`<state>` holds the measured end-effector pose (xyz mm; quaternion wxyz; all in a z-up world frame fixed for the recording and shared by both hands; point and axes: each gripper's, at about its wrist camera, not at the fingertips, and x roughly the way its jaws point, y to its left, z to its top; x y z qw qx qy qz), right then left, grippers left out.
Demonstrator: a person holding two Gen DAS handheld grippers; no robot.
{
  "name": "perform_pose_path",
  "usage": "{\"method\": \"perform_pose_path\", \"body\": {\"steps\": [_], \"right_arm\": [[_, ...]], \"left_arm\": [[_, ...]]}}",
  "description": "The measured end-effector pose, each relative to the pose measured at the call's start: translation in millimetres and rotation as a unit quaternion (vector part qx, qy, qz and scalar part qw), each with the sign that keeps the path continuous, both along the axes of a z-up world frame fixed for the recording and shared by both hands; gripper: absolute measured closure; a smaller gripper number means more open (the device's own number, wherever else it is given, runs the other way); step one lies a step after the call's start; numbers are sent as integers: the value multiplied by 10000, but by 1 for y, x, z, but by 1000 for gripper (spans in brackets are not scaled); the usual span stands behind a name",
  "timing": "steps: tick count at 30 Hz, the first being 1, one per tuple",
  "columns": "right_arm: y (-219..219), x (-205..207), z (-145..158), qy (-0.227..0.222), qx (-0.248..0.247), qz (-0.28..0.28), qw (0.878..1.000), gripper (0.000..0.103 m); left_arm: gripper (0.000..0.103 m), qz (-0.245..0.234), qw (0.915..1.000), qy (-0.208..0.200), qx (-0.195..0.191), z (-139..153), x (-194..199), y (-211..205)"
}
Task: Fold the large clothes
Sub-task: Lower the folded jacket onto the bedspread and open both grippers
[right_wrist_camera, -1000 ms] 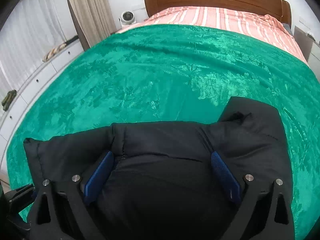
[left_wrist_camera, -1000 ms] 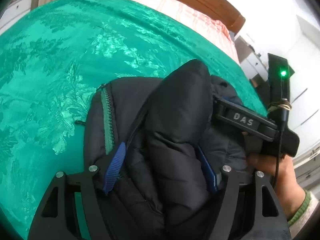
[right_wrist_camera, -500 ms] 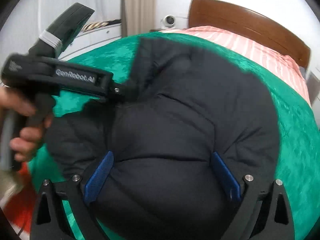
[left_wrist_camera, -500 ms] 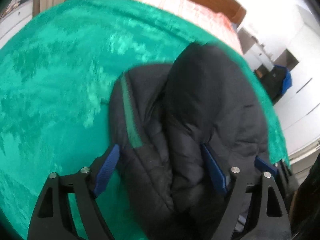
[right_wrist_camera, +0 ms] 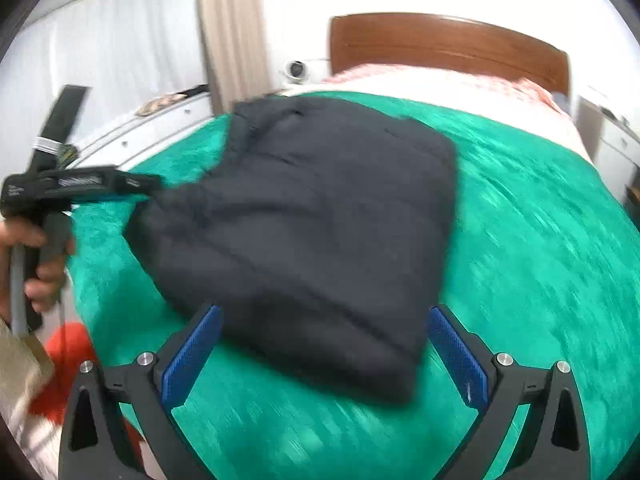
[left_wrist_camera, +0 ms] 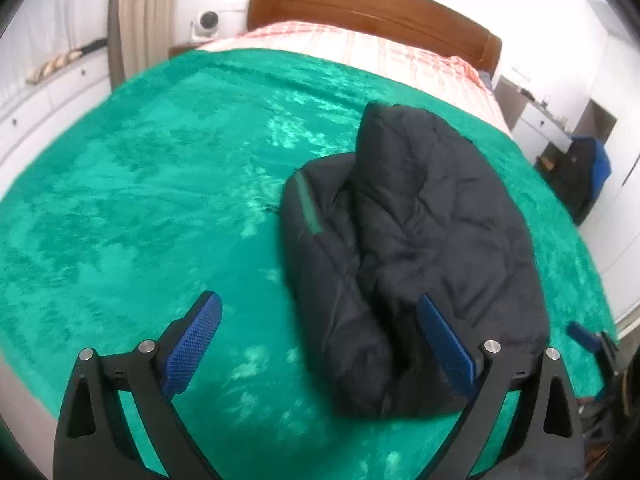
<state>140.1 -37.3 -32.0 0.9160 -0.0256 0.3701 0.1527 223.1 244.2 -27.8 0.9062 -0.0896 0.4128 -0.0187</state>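
A black puffer jacket (left_wrist_camera: 412, 252) lies folded in a compact bundle on the green bedspread (left_wrist_camera: 140, 208); a green zipper strip shows on its left edge. In the right wrist view the jacket (right_wrist_camera: 320, 224) lies just ahead of the fingers. My left gripper (left_wrist_camera: 320, 344) is open and empty, drawn back from the bundle's near left edge. My right gripper (right_wrist_camera: 324, 352) is open and empty at the bundle's near edge. The left gripper also shows in the right wrist view (right_wrist_camera: 80, 188), held in a hand at the jacket's left side.
A wooden headboard (left_wrist_camera: 372, 4) and striped pink sheet (left_wrist_camera: 360, 48) lie at the far end of the bed. White drawers (left_wrist_camera: 48, 92) run along the left wall. A dark bag with blue (left_wrist_camera: 588, 176) sits at the right. Something red (right_wrist_camera: 68, 360) lies on the floor left of the bed.
Both grippers let go of the jacket and pulled back toward the bed's near edge. The folded jacket now lies on the bedspread, outside both pairs of fingers.
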Motion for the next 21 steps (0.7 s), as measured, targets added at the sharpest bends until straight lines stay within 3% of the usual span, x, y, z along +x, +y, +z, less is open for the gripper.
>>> {"method": "perform_pose_path", "body": {"steps": [7, 13, 17, 21], "right_arm": [[-68, -30, -27, 529, -6, -918, 9944, 2], [-83, -35, -29, 622, 97, -1058, 9924, 2], [-76, -31, -32, 618, 65, -873, 9942, 2], [-74, -31, -41, 719, 23, -748, 9946, 2]], "left_arm": [[4, 99, 9987, -124, 481, 12, -18, -5], [4, 42, 9968, -192, 780, 18, -23, -11], [4, -4, 9977, -121, 671, 14, -24, -10], [4, -37, 9999, -17, 129, 3, -29, 2]]}}
